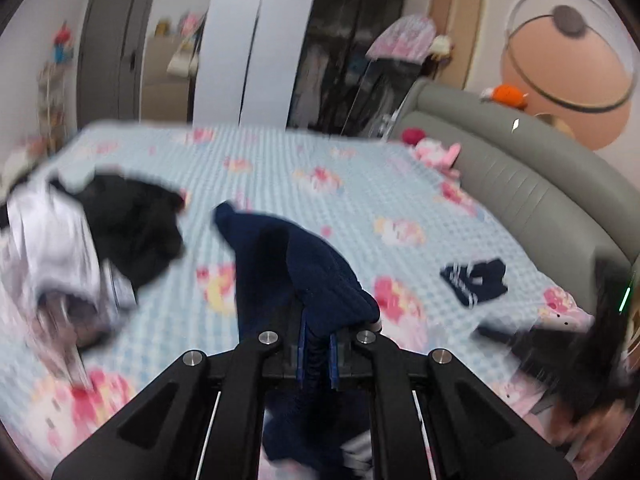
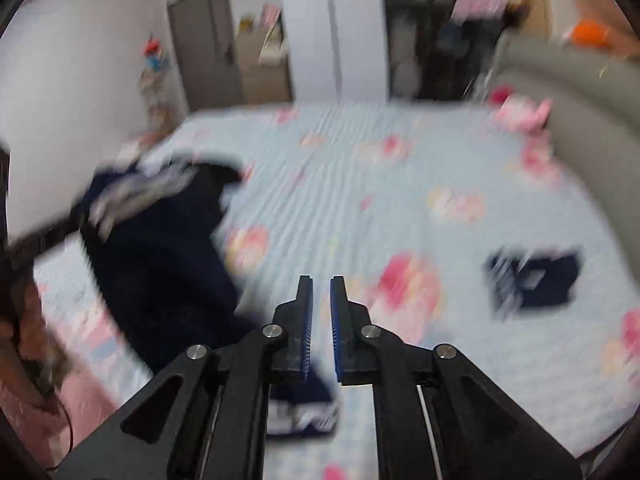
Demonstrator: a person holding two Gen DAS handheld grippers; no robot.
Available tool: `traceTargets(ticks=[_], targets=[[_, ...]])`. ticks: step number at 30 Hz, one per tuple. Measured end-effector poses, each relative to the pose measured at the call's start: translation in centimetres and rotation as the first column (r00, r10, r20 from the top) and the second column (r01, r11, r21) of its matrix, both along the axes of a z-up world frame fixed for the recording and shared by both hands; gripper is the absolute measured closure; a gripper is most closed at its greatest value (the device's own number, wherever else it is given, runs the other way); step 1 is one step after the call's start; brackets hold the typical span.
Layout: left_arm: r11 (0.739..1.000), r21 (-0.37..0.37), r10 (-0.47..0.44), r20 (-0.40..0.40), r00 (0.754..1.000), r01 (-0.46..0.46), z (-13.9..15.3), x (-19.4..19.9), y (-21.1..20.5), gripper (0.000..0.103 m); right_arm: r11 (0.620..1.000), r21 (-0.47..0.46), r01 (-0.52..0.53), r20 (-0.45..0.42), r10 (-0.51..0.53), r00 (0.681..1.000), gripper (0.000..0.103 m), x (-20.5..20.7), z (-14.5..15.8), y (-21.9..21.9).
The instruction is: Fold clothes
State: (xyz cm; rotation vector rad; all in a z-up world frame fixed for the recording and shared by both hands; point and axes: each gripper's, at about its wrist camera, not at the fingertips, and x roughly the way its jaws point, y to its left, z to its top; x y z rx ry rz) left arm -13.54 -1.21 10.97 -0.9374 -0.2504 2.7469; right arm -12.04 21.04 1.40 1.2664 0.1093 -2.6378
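Note:
My left gripper (image 1: 318,338) is shut on a navy knit garment (image 1: 296,264), which bunches up over the fingertips and hangs below them with white stripes showing. In the right wrist view the same navy garment (image 2: 160,276) is a blurred dark mass at the left. My right gripper (image 2: 321,292) is open by a narrow gap, with nothing between its blue pads (image 2: 307,320). It is above the bedspread, to the right of the garment. A navy piece with white stripes (image 2: 300,412) shows beneath its fingers.
The bed (image 1: 320,168) has a light blue spread with pink prints. A pile of black (image 1: 136,224) and white clothes (image 1: 52,240) lies at the left. A small folded navy item (image 1: 474,280) lies at the right. A grey headboard (image 1: 520,168) borders the right side.

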Motion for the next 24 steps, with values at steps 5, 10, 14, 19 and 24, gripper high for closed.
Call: traceTargets(ticks=[5,10,14,19,24], targets=[[0.998,0.014,0.055,0.09,0.994,-0.057,-4.4,1.3,-1.6,0.094,0.991,-0.112,-0.079,0.148,0.095,0.984,0.093,1.4,-4.1,-2.6],[0.992,0.024,0.119,0.117,0.986,-0.123,-6.4,2.5,-4.0,0.094,0.987,-0.122,-0.105,0.237,0.132,0.962,0.069,1.9,-7.7,-5.5],[0.985,0.051,0.154,0.135,0.979,-0.162,-7.4,3.5,-6.2,0.094,0.99,-0.083,-0.11,0.286,0.129,0.949,0.059,2.0,-10.4,-7.9],[0.983,0.044,0.171,0.149,0.974,-0.18,-8.1,4.8,-7.8,0.094,0.994,-0.051,-0.1,0.31,0.11,0.944,0.067,1.8,-12.8,-9.4],[0.981,0.034,0.181,0.164,0.97,-0.189,-8.9,5.9,-9.2,0.094,0.99,0.089,-0.111,0.191,0.093,0.977,0.097,2.4,-11.4,-8.8]])
